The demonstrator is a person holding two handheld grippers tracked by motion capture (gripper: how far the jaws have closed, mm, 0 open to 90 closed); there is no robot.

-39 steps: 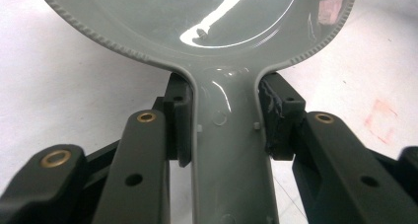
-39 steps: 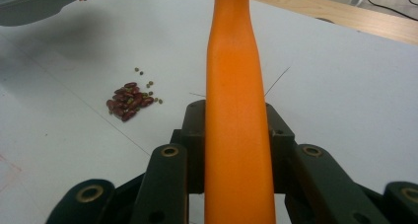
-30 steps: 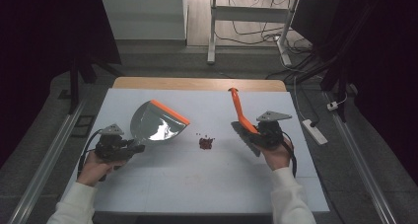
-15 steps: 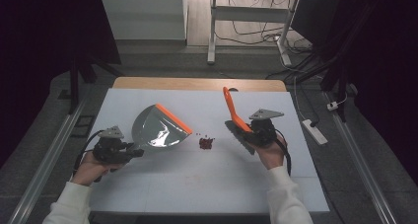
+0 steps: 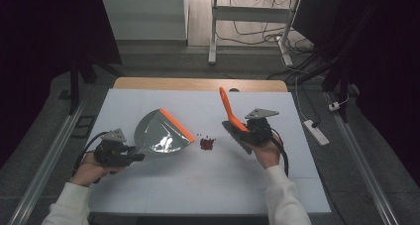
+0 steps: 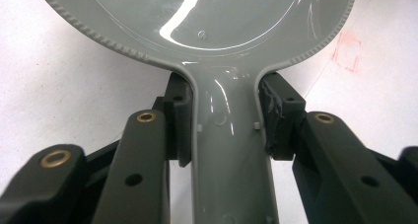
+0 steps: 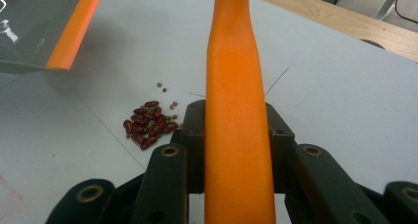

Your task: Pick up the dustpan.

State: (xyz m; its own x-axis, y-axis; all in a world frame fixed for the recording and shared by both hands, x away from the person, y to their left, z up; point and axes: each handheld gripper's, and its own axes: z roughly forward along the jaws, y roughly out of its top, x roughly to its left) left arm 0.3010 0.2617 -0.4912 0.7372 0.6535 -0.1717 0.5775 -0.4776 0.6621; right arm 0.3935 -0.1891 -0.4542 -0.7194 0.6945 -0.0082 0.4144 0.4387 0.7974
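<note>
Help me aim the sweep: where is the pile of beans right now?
In the high view the beans lie mid-table, between the dustpan on their left and the brush held by the right gripper on their right.

On the white counter (image 5: 163, 185), the left gripper (image 5: 130, 155) clamps a grey plastic dustpan with an orange lip (image 5: 161, 133); the right gripper (image 5: 246, 131) clamps an orange-handled brush (image 5: 227, 106). A small heap of dark red beans (image 5: 206, 143) lies between them.

White table (image 5: 148, 185) (beans (image 5: 207, 143) on it)
</note>
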